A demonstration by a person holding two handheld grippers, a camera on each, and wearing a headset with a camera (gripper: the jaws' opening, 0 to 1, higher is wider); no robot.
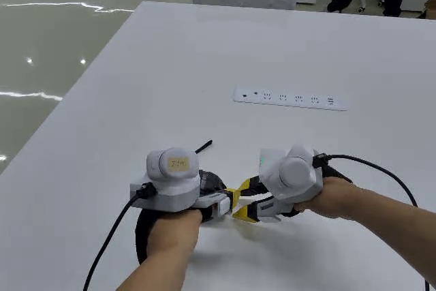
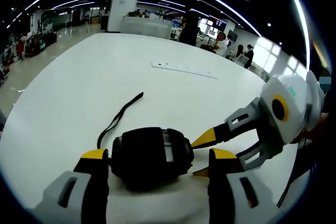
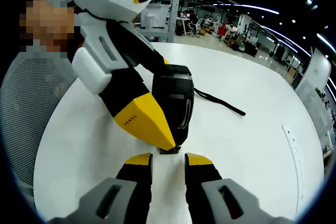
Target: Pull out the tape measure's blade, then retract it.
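Closing the right gripper (image 3: 168, 161), its jaws slightly apart just short of the blade tip (image 3: 170, 151), could miss that small tab or twist the tape measure (image 3: 176, 98), clamped in the left gripper (image 2: 160, 157) near the bench's (image 1: 204, 66) near edge.

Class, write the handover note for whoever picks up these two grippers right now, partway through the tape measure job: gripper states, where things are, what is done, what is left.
Left gripper: jaws straddle the black tape measure case, which sits on the white table. Whether it is clamped firmly cannot be told.
Right gripper: open, tips just short of the case's lower front, probably where the blade exits.
The case's black wrist strap lies loose on the table.
Done: case bracketed, right gripper lined up. No blade is out.
Left: pinch the blade end, pull it out, let it retract.
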